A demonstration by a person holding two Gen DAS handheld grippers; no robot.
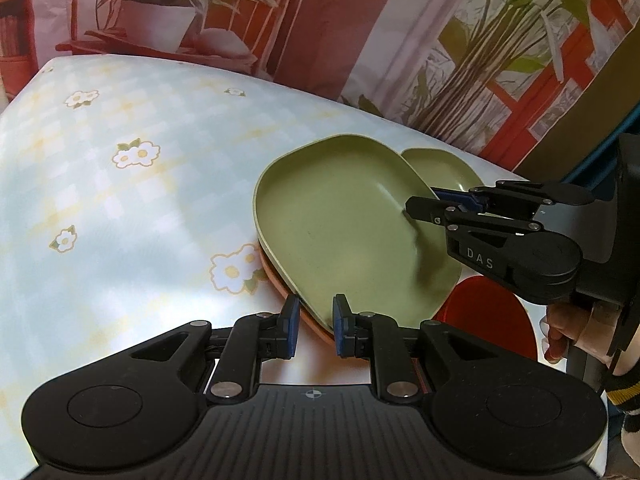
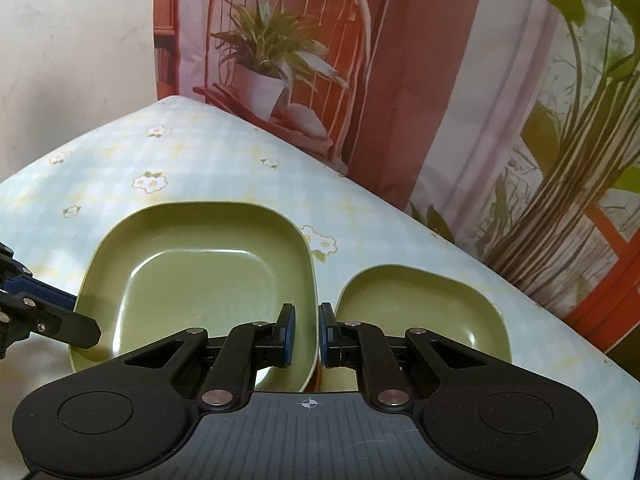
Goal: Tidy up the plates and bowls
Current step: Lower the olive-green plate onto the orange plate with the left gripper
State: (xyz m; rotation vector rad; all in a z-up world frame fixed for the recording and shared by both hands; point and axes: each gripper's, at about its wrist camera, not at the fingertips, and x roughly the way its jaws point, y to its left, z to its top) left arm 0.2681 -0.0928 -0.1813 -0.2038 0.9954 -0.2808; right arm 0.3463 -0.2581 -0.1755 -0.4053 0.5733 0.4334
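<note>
A large green plate (image 1: 344, 220) (image 2: 200, 280) lies on an orange plate (image 1: 276, 276), of which only the edge shows. My left gripper (image 1: 316, 308) is closed over the near rim, with the green and orange edges both between its pads. In the right wrist view the left gripper (image 2: 86, 328) comes in from the left, one finger lying inside the green plate. My right gripper (image 2: 307, 320) (image 1: 420, 200) is shut on the opposite rim of the same plate. A smaller green plate (image 2: 420, 312) (image 1: 440, 168) rests flat beside it.
A pale checked tablecloth with flowers (image 1: 120, 200) covers the table. A printed backdrop of plants and a chair (image 2: 440, 80) hangs right behind its far edge. A red translucent disc (image 1: 492, 312) lies near a person's hand (image 1: 560, 332) at the right.
</note>
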